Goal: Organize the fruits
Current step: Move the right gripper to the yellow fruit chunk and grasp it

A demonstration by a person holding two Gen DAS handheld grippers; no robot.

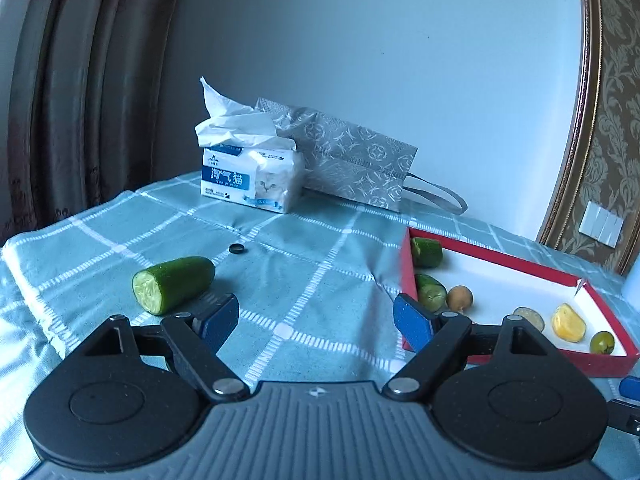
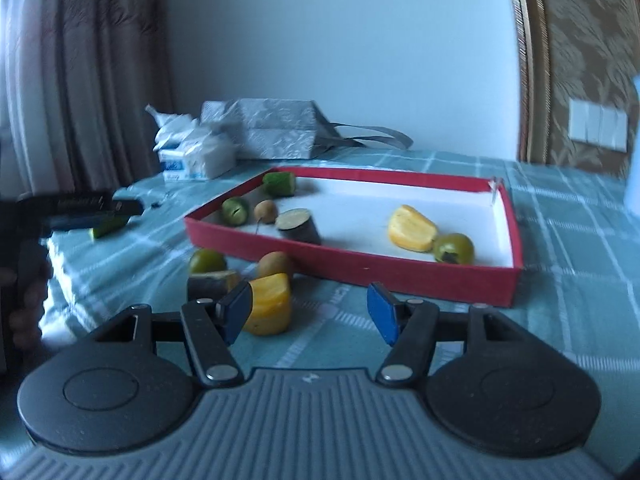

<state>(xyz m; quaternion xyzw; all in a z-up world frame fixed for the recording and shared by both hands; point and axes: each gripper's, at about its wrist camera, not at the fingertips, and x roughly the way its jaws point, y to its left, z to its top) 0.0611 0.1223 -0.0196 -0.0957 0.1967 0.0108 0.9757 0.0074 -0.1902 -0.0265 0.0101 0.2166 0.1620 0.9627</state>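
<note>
Woven checked tablecloth (image 1: pixel 312 280); red tray (image 1: pixel 492 256), seemingly matt cardboard.

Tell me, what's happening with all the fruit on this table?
Someone is sorting cut fruit into a red tray with two handheld grippers. Some pieces already lie inside. The left gripper is open and empty, with a cucumber piece on the cloth ahead of it. The right gripper is open too, beside a yellow chunk outside the tray.
</note>
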